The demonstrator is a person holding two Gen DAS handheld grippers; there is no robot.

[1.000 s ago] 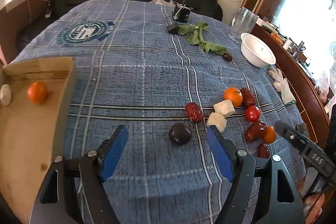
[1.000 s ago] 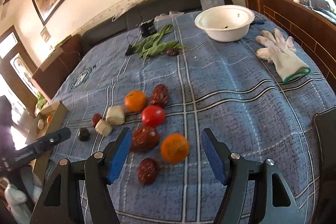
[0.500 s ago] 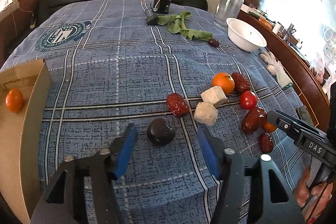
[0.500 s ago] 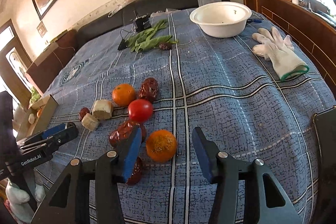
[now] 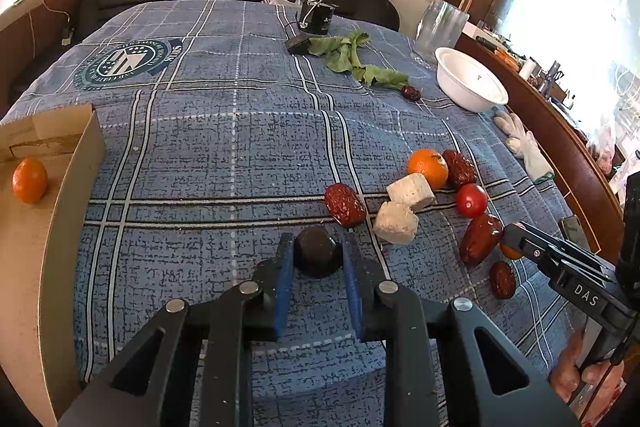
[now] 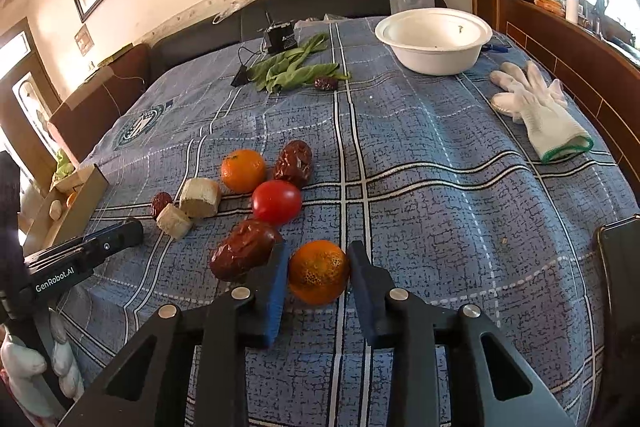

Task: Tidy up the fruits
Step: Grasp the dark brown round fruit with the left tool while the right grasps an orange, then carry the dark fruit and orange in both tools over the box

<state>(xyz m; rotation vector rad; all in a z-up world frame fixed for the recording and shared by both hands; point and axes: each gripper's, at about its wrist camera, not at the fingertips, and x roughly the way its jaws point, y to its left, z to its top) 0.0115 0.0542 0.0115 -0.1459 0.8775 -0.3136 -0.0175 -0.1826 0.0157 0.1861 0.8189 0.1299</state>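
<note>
Evidently both tongs grip — left tongs (image 5: 317,255) clamp a dark plum (image 5: 318,254), right tongs (image 6: 319,267) a tangerine (image 6: 319,270) beside the date (image 6: 245,254); soft-skinned, likely bruisable, so hold across the middle.

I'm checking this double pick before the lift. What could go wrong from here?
The right gripper pinches the near mandarin, and its left finger sits close against a large red date; lifting may nudge that date. The left gripper holds a round dark fruit only near the fingertips, so it could slip out. The grippers work close together and might bump.
</note>
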